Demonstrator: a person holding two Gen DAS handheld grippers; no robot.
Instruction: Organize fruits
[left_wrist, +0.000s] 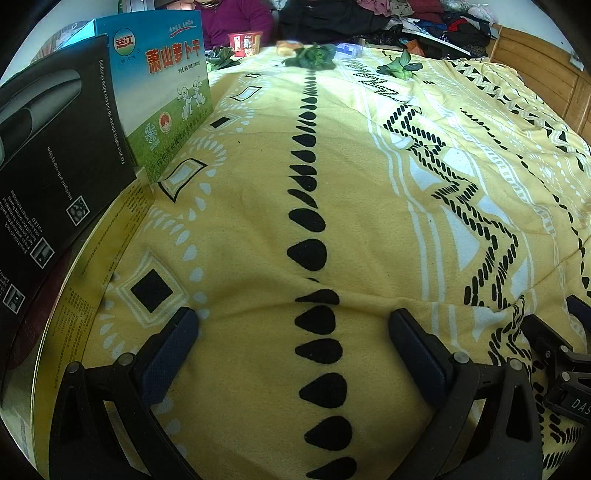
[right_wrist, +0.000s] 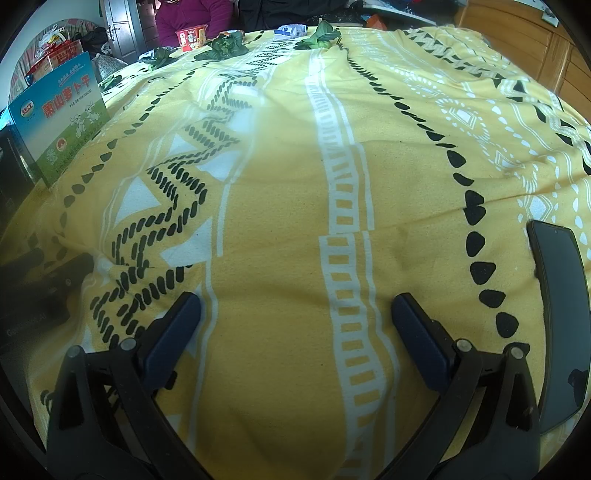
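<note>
Resting agape, left gripper (left_wrist: 293, 325) — fuzzy yellow cloth (left_wrist: 369, 229), perhaps fleece.

Left claw (left_wrist: 293, 321) low over yellow patterned cloth (left_wrist: 369, 206), fingers wide apart, nothing btwn them. Black box (left_wrist: 55, 166) at 9 o'clock, blue-green carton (left_wrist: 162, 92) just behind it at 10. Far end, 12 o'clock: leafy greens (left_wrist: 314, 57), red cup (left_wrist: 245, 43), more leaves (left_wrist: 400, 66) at 1. Right claw's body (left_wrist: 561, 365) at 4.

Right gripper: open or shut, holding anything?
Open. In the right wrist view the right gripper has its blue pads spread wide, with only bare yellow cloth between them; nothing is held.
</note>
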